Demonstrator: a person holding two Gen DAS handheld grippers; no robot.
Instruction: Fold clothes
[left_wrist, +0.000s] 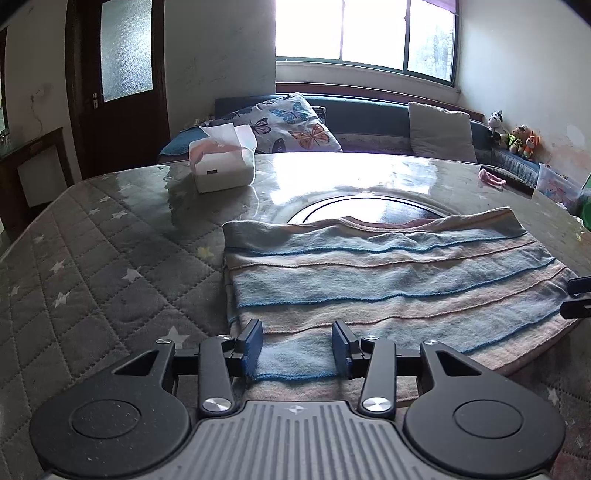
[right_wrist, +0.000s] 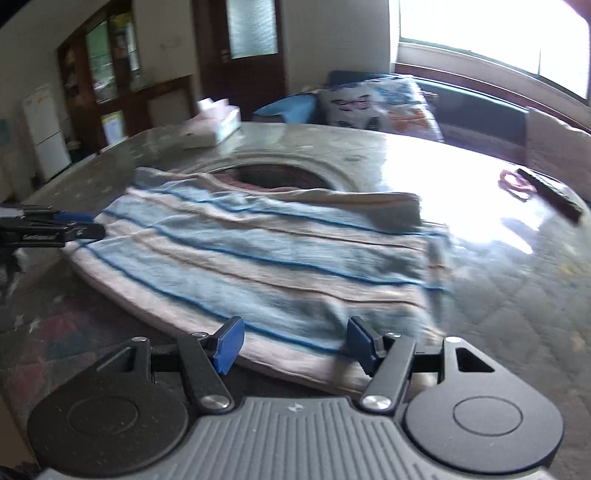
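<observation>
The left gripper and right gripper hover with jaws apart over the near hem of the striped garment, gripping nothing. It lies flat on the quilted table, seemingly partly folded; further folds likely remain.

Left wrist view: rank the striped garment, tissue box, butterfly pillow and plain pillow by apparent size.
1. striped garment, nearest.
2. butterfly pillow.
3-4. plain pillow and tissue box: look alike; the box sits nearer, so unranked.

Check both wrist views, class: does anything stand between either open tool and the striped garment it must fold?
Nothing visible does. The left tool and right tool both sit open at the striped garment's near edge. The tissue box stands well beyond it.
</observation>
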